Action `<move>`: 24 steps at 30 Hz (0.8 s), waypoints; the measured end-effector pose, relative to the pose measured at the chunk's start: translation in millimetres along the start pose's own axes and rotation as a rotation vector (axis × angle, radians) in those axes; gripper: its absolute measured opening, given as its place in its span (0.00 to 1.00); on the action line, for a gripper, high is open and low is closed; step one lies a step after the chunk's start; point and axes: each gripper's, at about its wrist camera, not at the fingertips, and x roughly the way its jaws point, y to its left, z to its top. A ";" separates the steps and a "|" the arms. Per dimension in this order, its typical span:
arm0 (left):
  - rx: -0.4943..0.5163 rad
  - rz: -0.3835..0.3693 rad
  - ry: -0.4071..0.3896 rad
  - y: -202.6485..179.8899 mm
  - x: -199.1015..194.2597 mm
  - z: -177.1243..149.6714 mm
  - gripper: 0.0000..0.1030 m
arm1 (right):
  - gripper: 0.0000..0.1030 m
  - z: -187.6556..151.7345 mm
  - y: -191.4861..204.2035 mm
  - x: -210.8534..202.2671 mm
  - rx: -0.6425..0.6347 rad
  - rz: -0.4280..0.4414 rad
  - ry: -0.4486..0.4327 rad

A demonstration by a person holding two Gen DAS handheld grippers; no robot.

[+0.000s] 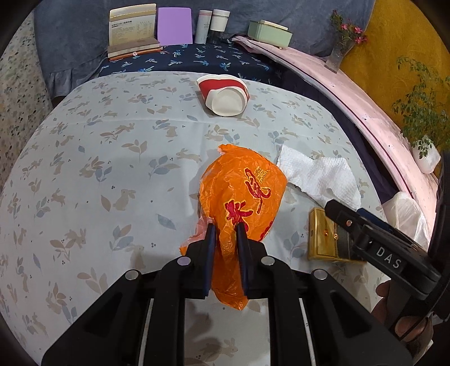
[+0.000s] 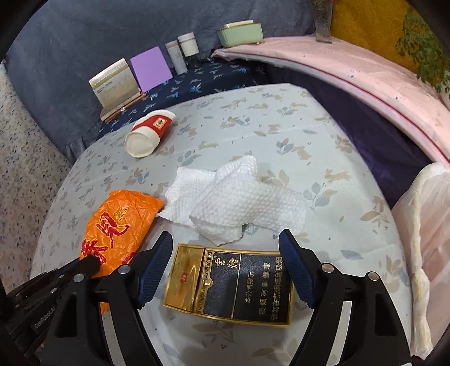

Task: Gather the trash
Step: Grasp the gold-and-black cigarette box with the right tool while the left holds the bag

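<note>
Where the trash lies: on the table (image 1: 92,157) under a pale cloth printed with leaves and rabbits, gathered toward its right half.
Orange bag (image 1: 244,191): crinkled plastic with red characters, lying just left of the paper towel; its near end rises between the fingers of the left gripper (image 1: 226,233).
Left gripper: jaws nearly together and pinching the bag's near end.
Cigarette box (image 2: 230,284): gold and black, flat on the cloth, printed face up, lid end toward the bag; it lies just in front of the paper towel.
Right gripper (image 2: 225,242): jaws wide, one blue finger on each side of the box, neither pad pressing on it; a gap shows on both sides.
Paper towel (image 2: 236,200): white, dimpled, loosely crumpled in overlapping folds, its left corner touching or just beside the bag's far end.
Paper cup (image 1: 225,94): red and white, squashed, tipped on its side with the mouth toward the cameras, well apart from the rest near the table's far edge.
Open room: bare cloth across the whole left half in the left view, and a clear strip between the cup and the towel.
Edges: the table's right edge sits near a white plastic bag (image 2: 424,225); beyond the far edge is a dark blue patterned surface.
Far side: a purple card (image 1: 174,25), two white jars (image 1: 212,24) and a green box (image 1: 268,33) stand well clear of the trash.
</note>
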 end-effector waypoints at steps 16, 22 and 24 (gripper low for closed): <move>0.009 -0.003 0.011 1.2 -14.7 -25.2 0.15 | 0.72 -59.8 25.0 -20.7 -0.153 -0.034 0.037; 0.012 -0.004 0.001 -1.5 -22.9 -27.1 0.15 | 0.60 -65.2 31.3 -25.3 -0.208 -0.073 0.014; 0.013 -0.011 -0.005 -3.8 -26.9 -25.7 0.15 | 0.59 -64.6 30.0 -32.6 -0.198 -0.068 -0.007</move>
